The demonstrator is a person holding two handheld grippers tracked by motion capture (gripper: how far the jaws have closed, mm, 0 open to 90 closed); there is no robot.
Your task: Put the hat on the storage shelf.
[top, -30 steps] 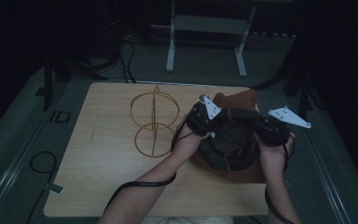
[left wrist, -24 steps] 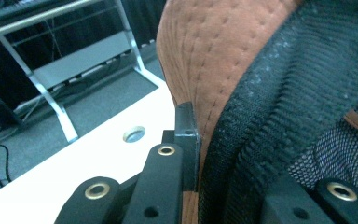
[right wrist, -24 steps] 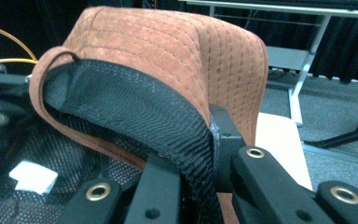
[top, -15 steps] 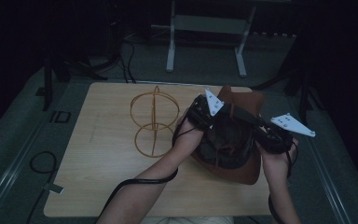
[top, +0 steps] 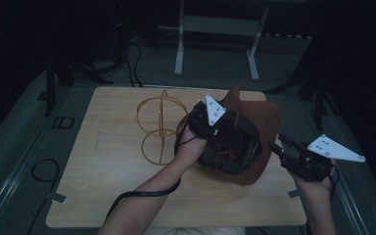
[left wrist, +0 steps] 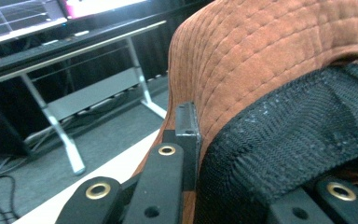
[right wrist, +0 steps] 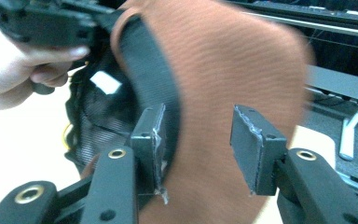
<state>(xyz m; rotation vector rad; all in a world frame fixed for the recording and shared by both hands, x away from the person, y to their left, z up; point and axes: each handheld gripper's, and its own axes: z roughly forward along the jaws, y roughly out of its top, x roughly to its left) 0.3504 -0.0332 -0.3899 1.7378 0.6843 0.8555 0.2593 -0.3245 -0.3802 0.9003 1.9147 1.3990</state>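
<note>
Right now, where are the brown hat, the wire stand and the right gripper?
brown hat (top: 267, 122): high view, on its brim.
wire stand (top: 159, 128): high view, on its central upright.
right gripper (right wrist: 198, 149): right gripper view, between its open jaws.

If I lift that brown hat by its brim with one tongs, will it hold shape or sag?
Likely sags somewhat: the brown hat has a brim that already curves where the left tongs pinches it. Its stitched suede-like surface should grip well, not slip. It looks light, with a mesh lining inside.

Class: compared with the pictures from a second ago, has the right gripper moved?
Yes. The right gripper has pulled away from the brown hat toward the table's right edge, jaws now open.
</note>
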